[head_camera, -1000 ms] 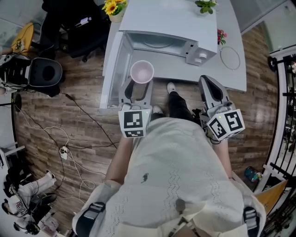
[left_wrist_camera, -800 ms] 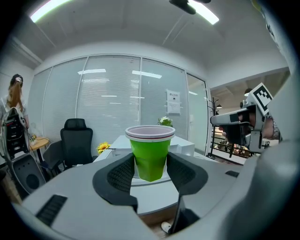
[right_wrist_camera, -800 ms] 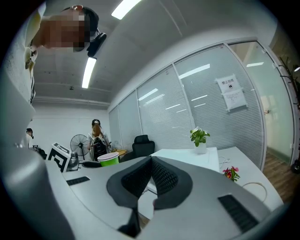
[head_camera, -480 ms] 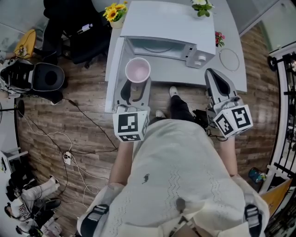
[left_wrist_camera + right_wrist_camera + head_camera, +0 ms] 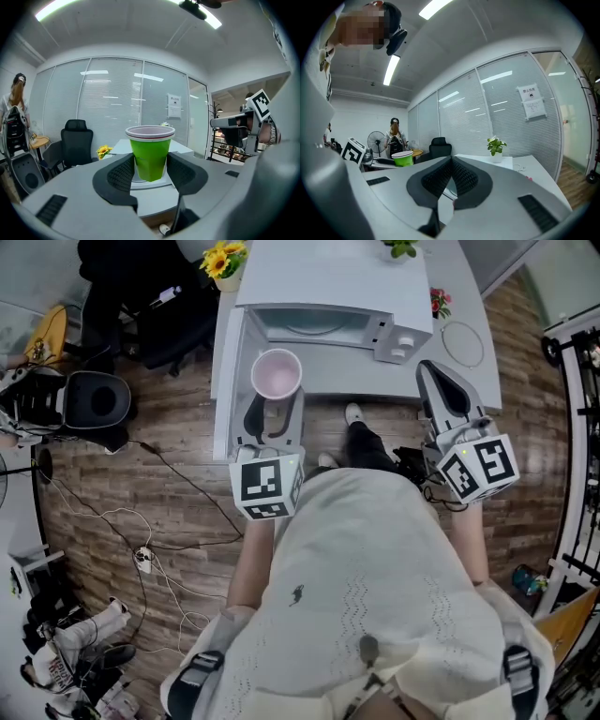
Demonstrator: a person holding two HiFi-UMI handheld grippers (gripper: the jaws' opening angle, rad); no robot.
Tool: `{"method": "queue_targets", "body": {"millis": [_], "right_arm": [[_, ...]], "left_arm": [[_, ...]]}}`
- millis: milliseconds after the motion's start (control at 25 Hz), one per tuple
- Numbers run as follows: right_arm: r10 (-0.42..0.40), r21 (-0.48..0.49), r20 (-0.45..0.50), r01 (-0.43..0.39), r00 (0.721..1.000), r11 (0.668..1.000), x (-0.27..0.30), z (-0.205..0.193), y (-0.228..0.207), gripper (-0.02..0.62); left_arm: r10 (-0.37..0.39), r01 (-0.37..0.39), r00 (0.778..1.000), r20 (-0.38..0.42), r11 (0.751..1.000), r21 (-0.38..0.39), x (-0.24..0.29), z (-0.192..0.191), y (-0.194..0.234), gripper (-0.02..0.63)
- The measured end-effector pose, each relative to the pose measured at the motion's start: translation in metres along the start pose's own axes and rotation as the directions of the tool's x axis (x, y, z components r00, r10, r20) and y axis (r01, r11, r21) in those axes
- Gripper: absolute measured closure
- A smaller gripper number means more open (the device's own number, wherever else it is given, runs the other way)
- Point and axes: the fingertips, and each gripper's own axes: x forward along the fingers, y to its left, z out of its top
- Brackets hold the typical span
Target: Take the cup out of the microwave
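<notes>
Nothing really legible: the white paper notice [image 5: 533, 102] on the glass wall [image 5: 487, 126], upper right, is too small to read.

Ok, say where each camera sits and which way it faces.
Head view: on the person's head, facing steeply down at the microwave; torso, arms, left tool and right tool show.
Left gripper view: on the left tool, looking along its jaws, shut on the cup; right tool at right.
Right gripper view: on the right tool, looking along its shut jaws toward a plant; left tool at left.
Shared: all three show the cup.
</notes>
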Motion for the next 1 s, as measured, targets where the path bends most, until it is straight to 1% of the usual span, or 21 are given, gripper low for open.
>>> {"method": "queue_targets", "body": {"millis": [280,1000], "right_arm": [[-0.012,0.005,-0.003,0.012,1.0,1.0,-0.003,-0.003,0.0,0.588],[0.025,-0.007,-0.036,-0.026,0.999,1.0,0.017,-0.01,0.01,0.588]], "left_arm": [[-0.011,0.011,1.0,-0.005,1.0,0.005,0.0,-0.003,-0.004,0.367],[0.001,-0.001,1.0,-0.022,1.0,0.002,0.002,-0.015,0.003,0.367]]}}
